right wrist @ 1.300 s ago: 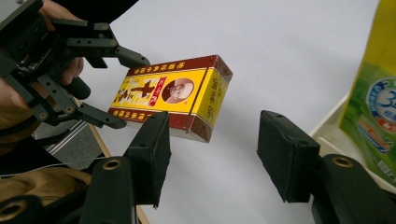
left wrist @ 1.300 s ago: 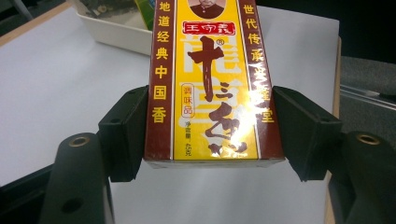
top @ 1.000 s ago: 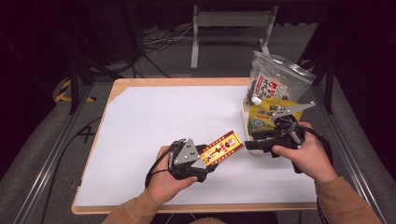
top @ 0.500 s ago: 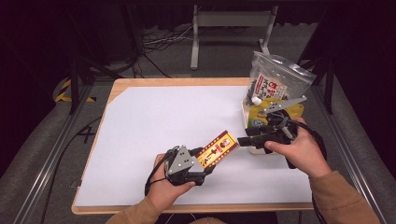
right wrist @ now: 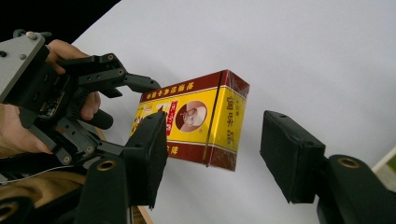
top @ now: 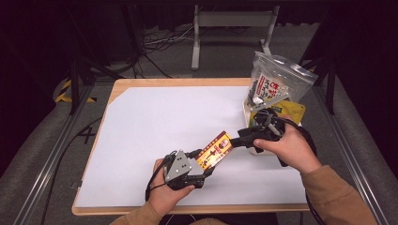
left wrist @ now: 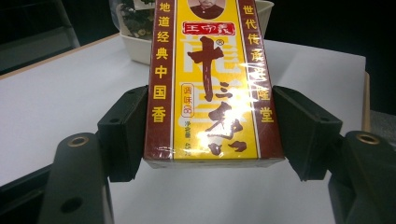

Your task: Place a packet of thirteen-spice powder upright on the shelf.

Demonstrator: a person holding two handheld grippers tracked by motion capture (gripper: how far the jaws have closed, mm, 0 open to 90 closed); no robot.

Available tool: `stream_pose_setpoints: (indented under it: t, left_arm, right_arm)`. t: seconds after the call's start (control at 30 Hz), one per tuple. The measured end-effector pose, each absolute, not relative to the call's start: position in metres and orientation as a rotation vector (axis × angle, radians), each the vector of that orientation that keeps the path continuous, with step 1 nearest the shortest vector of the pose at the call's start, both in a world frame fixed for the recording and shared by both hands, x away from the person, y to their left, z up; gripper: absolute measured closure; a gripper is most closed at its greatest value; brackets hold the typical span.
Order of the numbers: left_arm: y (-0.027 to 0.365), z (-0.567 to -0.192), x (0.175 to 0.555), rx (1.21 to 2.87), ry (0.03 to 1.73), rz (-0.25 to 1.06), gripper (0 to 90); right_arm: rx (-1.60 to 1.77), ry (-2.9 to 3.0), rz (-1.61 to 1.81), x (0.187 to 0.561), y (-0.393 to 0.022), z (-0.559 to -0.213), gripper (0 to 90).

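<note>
The yellow-and-maroon box (top: 215, 151) is the landmark here: a shrink-wrapped packet with red characters, held off the white table sheet (top: 155, 122), slanting up and away from the person. The left gripper (top: 199, 171) has it by the near end — in the left gripper view its two pads press the long maroon sides of the box (left wrist: 212, 84), so these tongs are closed on it, only about as wide as the packet.

The right gripper (top: 237, 139) sits at the box's far end. In the right gripper view its jaws stand wide, one on each side of the box's far corner (right wrist: 196, 123); the left pad overlaps the printed face, and I cannot tell whether it touches. The other pad is clearly apart. It grips nothing.

Beyond the box, on the person's right, a white tub (top: 256, 149) carries a clear zip bag (top: 274, 84) and a yellow pouch (top: 293, 110).

This looks like a hand-over, and the danger lies in its timing. If the left tongs let go before the right ones bite, the box drops to the sheet. The wrap is glossy — a pinch on one corner alone could let the packet pivot or slide out. Closing hard while the left side holds could twist or dent the carton.
</note>
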State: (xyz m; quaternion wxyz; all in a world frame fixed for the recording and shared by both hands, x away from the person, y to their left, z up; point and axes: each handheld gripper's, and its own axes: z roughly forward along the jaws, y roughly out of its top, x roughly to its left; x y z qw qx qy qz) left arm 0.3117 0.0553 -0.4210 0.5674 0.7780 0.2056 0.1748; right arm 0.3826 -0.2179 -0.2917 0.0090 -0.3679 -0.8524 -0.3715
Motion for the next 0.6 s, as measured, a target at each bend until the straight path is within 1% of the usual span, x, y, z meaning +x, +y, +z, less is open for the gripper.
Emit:
stream_pose_setpoints:
  t: [0.6]
  left_arm:
    - [0.061,-0.419,0.311,1.791,0.491,0.421,32.1]
  right_arm:
    - [-1.121,-2.562,-1.052,0.4,-0.192,-0.316,42.4]
